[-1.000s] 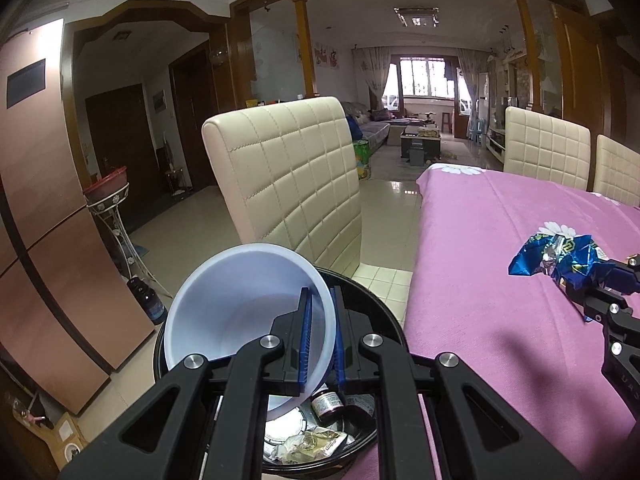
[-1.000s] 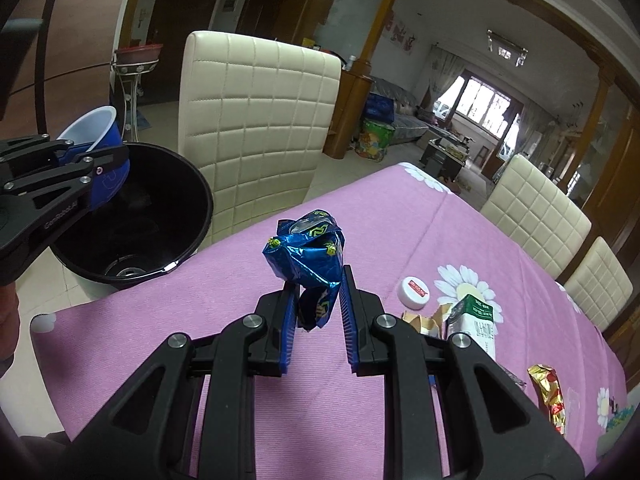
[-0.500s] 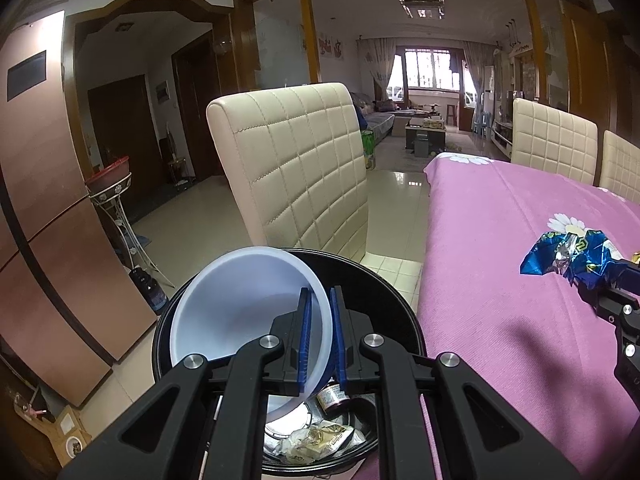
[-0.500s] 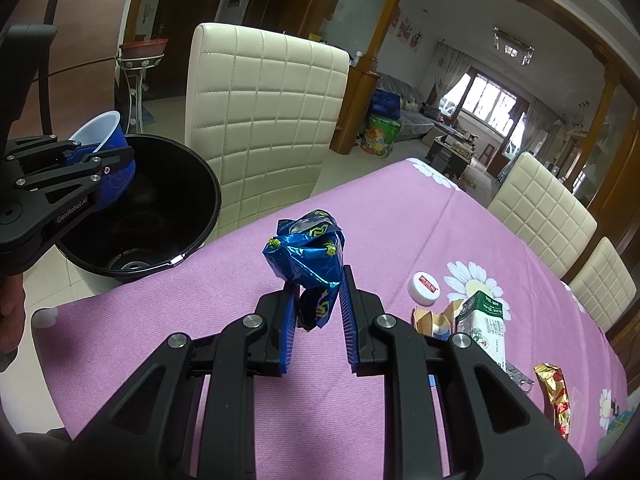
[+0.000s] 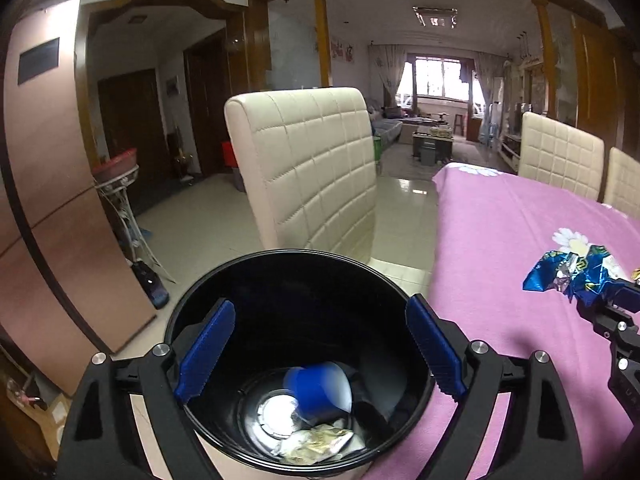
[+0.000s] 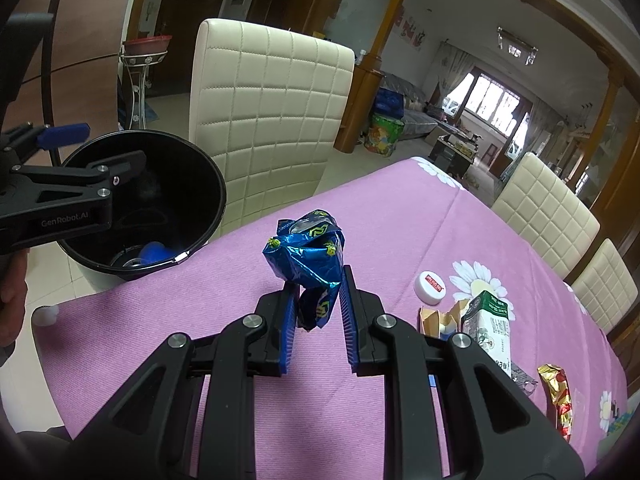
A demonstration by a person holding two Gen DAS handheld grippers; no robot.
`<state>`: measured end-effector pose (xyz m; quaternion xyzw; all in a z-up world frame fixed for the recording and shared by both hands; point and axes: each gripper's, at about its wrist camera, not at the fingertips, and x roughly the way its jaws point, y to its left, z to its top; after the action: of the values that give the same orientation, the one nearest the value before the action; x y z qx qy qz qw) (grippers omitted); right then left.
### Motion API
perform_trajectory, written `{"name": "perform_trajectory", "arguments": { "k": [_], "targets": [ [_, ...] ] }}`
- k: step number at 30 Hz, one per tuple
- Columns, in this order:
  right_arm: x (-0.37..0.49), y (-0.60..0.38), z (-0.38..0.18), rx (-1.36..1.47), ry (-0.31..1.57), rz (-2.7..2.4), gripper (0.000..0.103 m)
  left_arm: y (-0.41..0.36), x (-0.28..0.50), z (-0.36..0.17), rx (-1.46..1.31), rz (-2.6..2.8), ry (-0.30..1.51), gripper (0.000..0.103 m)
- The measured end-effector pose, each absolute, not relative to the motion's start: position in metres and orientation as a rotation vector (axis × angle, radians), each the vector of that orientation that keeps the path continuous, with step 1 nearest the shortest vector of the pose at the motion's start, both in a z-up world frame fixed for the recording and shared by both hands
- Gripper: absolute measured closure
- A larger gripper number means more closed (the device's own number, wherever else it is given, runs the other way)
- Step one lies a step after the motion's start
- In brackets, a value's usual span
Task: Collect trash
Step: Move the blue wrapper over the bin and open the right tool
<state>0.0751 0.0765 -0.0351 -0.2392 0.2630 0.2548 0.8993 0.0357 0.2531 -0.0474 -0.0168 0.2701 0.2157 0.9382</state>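
Observation:
My left gripper [image 5: 320, 304] hangs over the black trash bin [image 5: 280, 256]; its jaws are opening and nothing is between them. A blue paper cup [image 5: 318, 390] lies on its side down in the bin, blurred, beside crumpled paper. From the right wrist view the same bin [image 6: 200, 184] stands off the table's left corner, with the cup [image 6: 154, 250] at its bottom and the left gripper [image 6: 100, 148] above the rim. My right gripper [image 6: 320, 284] is shut on a crumpled blue foil wrapper [image 6: 306, 252], held above the pink tablecloth [image 6: 400, 208]. The wrapper [image 5: 568, 274] also shows at the right of the left wrist view.
A cream padded chair [image 5: 308, 168] stands just behind the bin. On the cloth to the right lie a white cap [image 6: 430, 286], a torn brown carton [image 6: 436, 318], a green-and-white milk carton [image 6: 490, 328] and a red-gold wrapper [image 6: 556, 396]. More chairs [image 6: 548, 204] line the far side.
The left gripper's jaws have spread wide and the blue cup they held has dropped into the bin. The right gripper and its wrapper have stayed put.

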Motion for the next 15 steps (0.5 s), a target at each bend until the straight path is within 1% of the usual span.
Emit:
{"name": "perform_trajectory", "arguments": {
  "k": [9, 15],
  "targets": [
    [0.079, 0.088, -0.037, -0.490, 0.568, 0.564, 0.081, 0.264, 0.025, -0.051, -0.031, 0.451, 0.563, 0.018],
    [0.083, 0.113, -0.038, -0.467, 0.614, 0.655, 0.080, 0.274, 0.011, -0.057, -0.008, 0.484, 0.576, 0.018]
  ]
}}
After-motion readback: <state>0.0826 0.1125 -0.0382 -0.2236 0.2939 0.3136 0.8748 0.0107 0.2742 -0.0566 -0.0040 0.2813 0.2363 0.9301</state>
